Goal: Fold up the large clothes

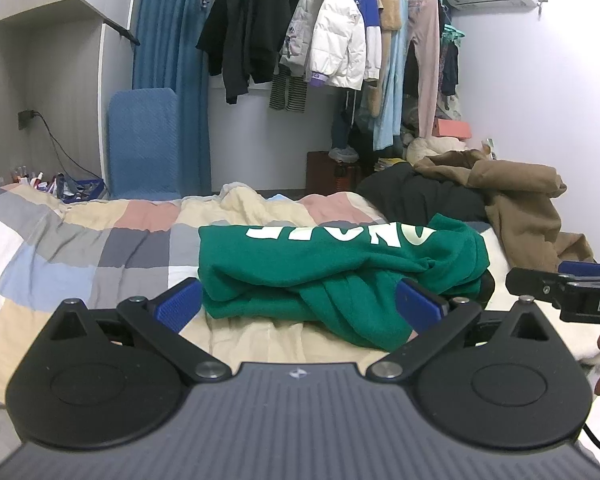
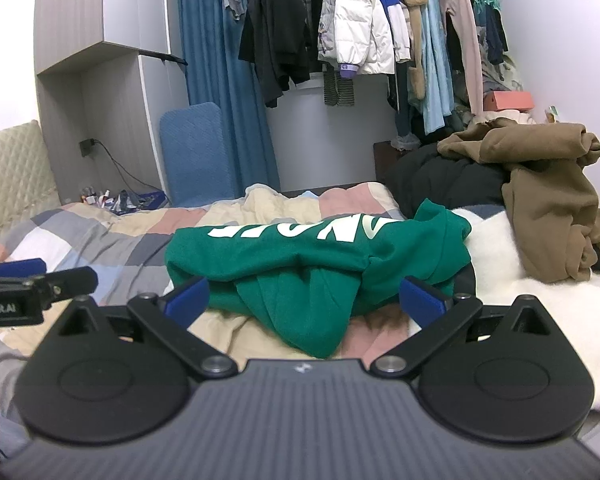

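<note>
A green sweatshirt (image 1: 340,264) with white lettering lies folded into a thick bundle on the checked bedspread (image 1: 80,248), one sleeve trailing toward me. My left gripper (image 1: 300,304) is open just in front of the bundle's near edge, its blue pads wide apart and holding nothing. In the right wrist view the same green sweatshirt (image 2: 320,260) lies straight ahead, and my right gripper (image 2: 306,300) is open at its near edge, nothing between the pads. The right gripper's side (image 1: 572,284) shows at the left view's right edge; the left gripper's side (image 2: 28,284) shows at the right view's left edge.
A brown garment (image 1: 512,200) is heaped over a black one (image 1: 420,196) at the bed's far right, with white fluffy fabric (image 2: 520,272) beside it. A rail of hanging clothes (image 1: 332,32), a blue curtain (image 1: 168,60) and a blue padded chair (image 1: 144,144) stand behind the bed.
</note>
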Motion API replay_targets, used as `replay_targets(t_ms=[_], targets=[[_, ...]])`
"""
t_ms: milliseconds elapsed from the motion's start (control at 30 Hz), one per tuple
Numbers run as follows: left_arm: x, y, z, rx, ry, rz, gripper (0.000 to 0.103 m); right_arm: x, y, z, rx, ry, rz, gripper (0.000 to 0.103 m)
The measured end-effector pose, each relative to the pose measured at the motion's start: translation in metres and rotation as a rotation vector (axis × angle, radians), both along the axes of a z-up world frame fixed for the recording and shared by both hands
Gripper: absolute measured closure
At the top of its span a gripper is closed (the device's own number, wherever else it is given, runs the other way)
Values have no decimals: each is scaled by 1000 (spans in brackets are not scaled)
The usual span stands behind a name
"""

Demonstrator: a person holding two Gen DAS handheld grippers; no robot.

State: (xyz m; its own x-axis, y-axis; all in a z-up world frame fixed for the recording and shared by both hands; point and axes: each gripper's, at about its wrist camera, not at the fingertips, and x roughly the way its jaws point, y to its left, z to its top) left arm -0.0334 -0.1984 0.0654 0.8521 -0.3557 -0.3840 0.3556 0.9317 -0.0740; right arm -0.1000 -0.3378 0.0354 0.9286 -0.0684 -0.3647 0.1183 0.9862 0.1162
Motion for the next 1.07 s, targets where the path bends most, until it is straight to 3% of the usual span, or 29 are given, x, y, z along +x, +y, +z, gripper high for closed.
replay_targets(t_ms=[1067], targets=[[-2,5,-2,21,-5,11,0,-8,2,0,-3,8,-27,0]])
